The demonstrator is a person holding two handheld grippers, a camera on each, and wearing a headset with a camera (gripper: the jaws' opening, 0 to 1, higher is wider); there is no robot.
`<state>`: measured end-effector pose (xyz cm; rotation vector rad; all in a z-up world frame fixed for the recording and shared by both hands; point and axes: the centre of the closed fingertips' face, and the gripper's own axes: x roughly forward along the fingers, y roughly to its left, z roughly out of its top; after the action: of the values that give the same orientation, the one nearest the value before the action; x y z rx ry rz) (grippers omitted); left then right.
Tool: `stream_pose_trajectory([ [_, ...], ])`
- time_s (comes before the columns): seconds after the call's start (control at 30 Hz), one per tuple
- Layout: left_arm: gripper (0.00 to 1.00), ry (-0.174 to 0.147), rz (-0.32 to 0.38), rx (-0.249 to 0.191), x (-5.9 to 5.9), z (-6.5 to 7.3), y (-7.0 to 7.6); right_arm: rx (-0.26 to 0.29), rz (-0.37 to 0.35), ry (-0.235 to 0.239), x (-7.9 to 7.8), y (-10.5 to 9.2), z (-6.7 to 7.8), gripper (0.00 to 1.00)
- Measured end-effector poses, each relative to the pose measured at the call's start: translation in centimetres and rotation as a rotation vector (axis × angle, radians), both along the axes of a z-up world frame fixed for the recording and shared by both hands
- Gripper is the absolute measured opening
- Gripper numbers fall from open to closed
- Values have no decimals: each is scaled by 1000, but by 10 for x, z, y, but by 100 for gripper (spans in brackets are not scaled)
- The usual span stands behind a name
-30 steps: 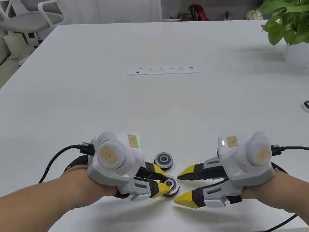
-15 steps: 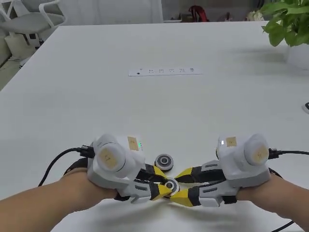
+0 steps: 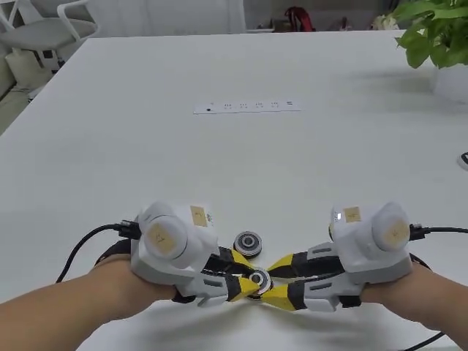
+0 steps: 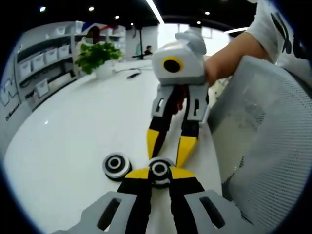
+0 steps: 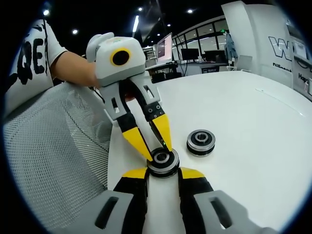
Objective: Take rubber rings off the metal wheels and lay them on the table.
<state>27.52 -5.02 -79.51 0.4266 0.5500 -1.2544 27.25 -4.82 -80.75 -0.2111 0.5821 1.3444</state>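
A small metal wheel with a black rubber ring [image 3: 257, 278] is held just above the white table [image 3: 241, 168] near its front edge. My left gripper [image 3: 248, 274] is shut on it from the left, and my right gripper [image 3: 269, 281] is shut on it from the right, tips meeting nose to nose. In the left gripper view the wheel [image 4: 159, 169] sits between my own yellow tips [image 4: 160, 173]. The right gripper view shows the wheel [image 5: 163, 162] the same way. A second ringed wheel [image 3: 248, 243] lies flat on the table just behind, also seen as wheel [image 4: 117, 165] and wheel [image 5: 201, 141].
A white power strip [image 3: 247, 107] lies mid-table. A potted plant [image 3: 435, 36] stands at the far right corner. Cables trail from both grippers along the front edge. An office chair [image 3: 51, 25] is beyond the far left corner.
My right gripper, open a second ago, has moved left and closed around the wheel that the left gripper holds. The left gripper and the second wheel have stayed put.
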Motion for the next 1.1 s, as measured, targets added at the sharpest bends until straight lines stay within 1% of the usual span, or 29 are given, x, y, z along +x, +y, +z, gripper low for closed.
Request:
stream_pose_trajectory([
  [0.3,13,-2,3,0,0,0,0,-12,14,-21,0,-1,0,17],
  [0.67,13,-2,8,0,0,0,1,-18,13,-21,-1,-4,-1,13],
  [0.77,13,-5,8,2,0,0,1,-22,10,-22,0,-6,-3,11],
  [0.8,13,-6,8,2,0,0,1,-18,3,-12,-1,-6,-3,10],
  [1.1,13,-9,8,2,0,0,1,-20,-1,-10,-1,-8,-3,6],
])
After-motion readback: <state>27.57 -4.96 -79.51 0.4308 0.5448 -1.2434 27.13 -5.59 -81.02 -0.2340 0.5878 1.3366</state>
